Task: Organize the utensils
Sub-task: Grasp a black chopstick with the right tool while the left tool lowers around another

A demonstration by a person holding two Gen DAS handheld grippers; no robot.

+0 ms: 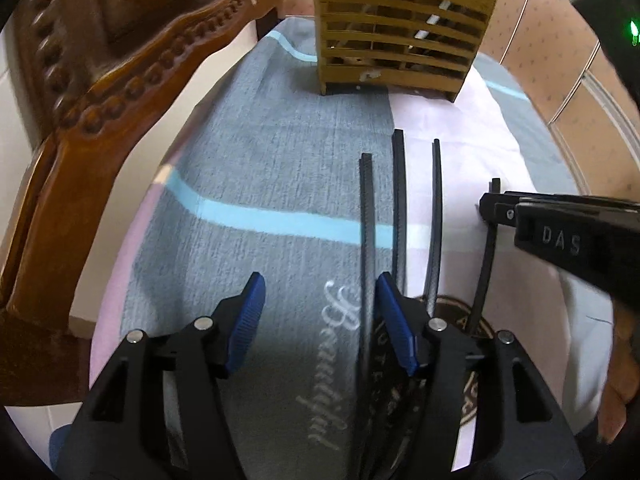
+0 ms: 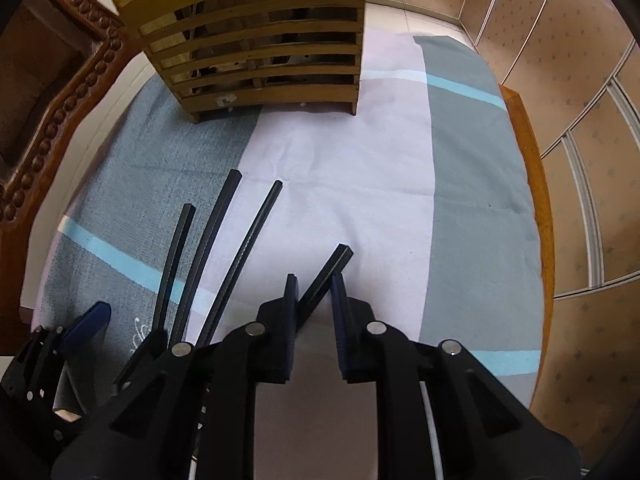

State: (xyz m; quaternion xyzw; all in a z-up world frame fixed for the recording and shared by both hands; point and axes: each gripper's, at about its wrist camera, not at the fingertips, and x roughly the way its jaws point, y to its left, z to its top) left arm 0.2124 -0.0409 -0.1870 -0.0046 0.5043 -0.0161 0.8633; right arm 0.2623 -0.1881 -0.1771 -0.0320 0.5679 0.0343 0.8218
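Several black chopsticks lie on the cloth-covered table (image 1: 260, 168). My left gripper (image 1: 320, 292) is open; one chopstick (image 1: 366, 208) runs just inside its right finger, two more (image 1: 398, 184) lie right of it. My right gripper (image 2: 314, 292) is shut on a fourth black chopstick (image 2: 330, 268), whose end sticks out forward-right; it also shows in the left wrist view (image 1: 490, 208). In the right wrist view the other three chopsticks (image 2: 224, 216) lie to the left. A slatted wooden utensil holder (image 1: 400, 36) (image 2: 260, 48) stands at the far end, with utensils inside.
A carved wooden chair (image 1: 80, 92) stands close along the table's left side. The cloth (image 2: 472, 200) is grey, pale pink and light blue striped. A round printed coaster (image 1: 460, 360) lies under my left gripper. Patterned wall panels (image 2: 580, 80) are at right.
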